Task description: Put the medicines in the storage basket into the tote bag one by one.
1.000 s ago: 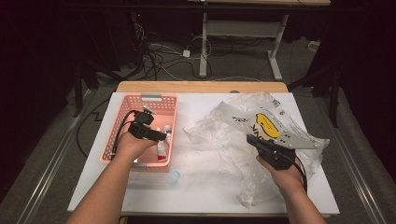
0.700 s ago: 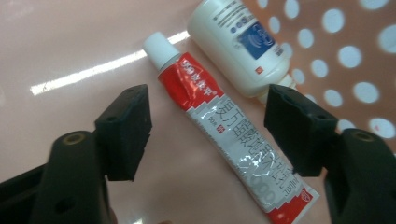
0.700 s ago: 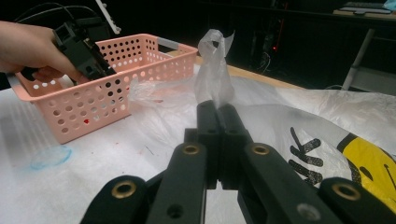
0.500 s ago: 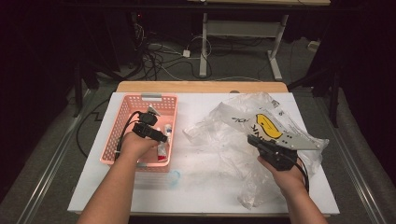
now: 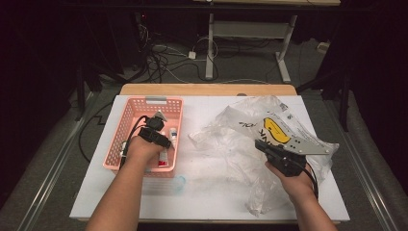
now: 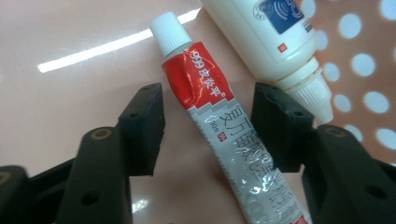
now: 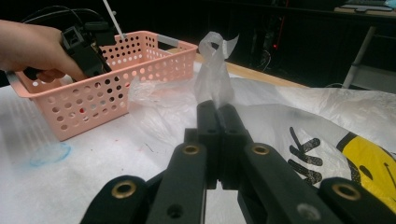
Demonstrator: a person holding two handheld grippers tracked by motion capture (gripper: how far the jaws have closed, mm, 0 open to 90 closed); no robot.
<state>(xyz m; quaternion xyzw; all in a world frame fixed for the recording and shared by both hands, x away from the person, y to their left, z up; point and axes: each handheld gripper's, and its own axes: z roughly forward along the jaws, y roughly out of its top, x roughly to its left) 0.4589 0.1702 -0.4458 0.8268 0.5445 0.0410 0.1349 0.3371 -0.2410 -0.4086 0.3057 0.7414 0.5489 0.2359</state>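
Left gripper (image 6: 208, 121) jaws have just been closing around the ointment tube (image 6: 219, 140) in the pink basket (image 5: 126, 120), seemingly not pinching yet, while the right gripper (image 7: 218, 108) sits clamped on the plastic bag (image 7: 212, 70).

**Around the work: basket, bottle, table**

A pink basket (image 5: 126, 120) with holed walls stands on the left half of the white table (image 5: 211, 192), a grey handle (image 5: 156, 100) on its far rim. On its floor lies a white bottle (image 6: 275, 32) with a blue label and a ribbed white cap, tilted. Just off the basket's near right corner there is a faint blue ring (image 5: 179, 183) on the tabletop, possibly a stain; the high view is too soft to tell. A wooden strip (image 5: 207, 89) runs along the table's far edge. Beyond it, on the dark floor, lie tangled cables (image 5: 163, 57) beside the white legs of another desk (image 5: 210, 48).
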